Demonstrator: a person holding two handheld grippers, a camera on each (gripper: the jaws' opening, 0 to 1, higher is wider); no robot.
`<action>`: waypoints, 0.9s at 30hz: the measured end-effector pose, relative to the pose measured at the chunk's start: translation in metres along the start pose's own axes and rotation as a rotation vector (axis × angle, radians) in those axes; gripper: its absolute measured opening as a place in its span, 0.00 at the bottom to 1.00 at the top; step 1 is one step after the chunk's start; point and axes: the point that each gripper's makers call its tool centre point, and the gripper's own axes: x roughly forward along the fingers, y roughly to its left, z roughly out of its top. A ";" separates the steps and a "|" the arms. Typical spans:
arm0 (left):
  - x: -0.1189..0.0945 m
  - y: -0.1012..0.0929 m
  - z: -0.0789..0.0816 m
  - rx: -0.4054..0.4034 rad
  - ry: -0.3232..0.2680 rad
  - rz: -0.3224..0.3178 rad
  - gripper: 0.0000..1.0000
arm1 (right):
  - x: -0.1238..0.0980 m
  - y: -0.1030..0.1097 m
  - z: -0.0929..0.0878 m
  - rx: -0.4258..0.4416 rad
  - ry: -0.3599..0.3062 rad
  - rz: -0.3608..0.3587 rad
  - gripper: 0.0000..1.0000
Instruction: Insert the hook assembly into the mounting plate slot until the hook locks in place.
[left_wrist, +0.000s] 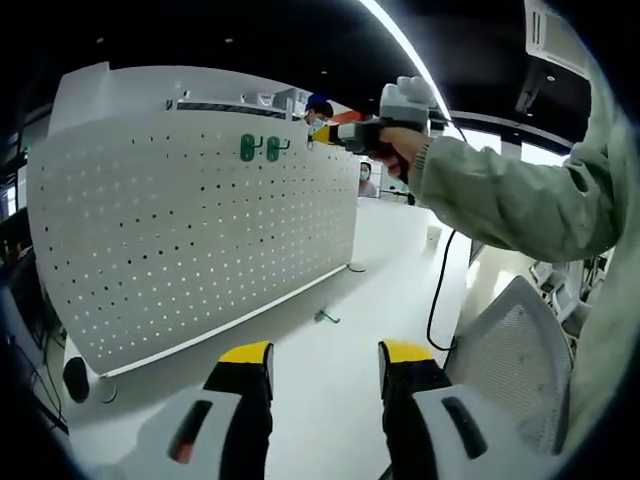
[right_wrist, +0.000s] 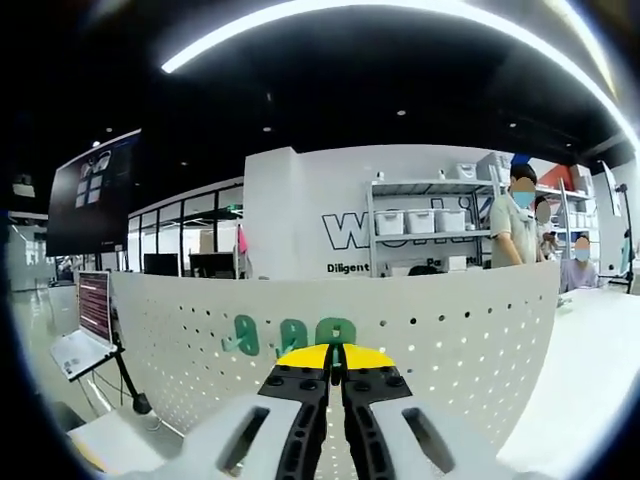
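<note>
Our left gripper has its jaws spread wide and holds nothing. Our right gripper is pinched tight on a green hook, up against the white board. Two green hooks hang on it. One more lies on the table.

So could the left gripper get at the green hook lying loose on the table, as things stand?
Probably yes. The left gripper is open and points over bare white table toward the loose green hook near the foot of the pegboard. Nothing lies between them.
</note>
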 end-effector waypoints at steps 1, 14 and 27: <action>0.000 0.001 -0.001 -0.001 0.002 0.002 0.43 | 0.001 -0.001 0.000 0.002 0.001 0.000 0.02; 0.003 0.006 -0.002 -0.006 0.009 0.001 0.43 | 0.020 -0.006 -0.006 -0.008 0.018 -0.007 0.02; 0.007 0.010 0.000 -0.004 0.009 -0.002 0.43 | 0.036 -0.010 -0.008 -0.001 0.032 -0.012 0.02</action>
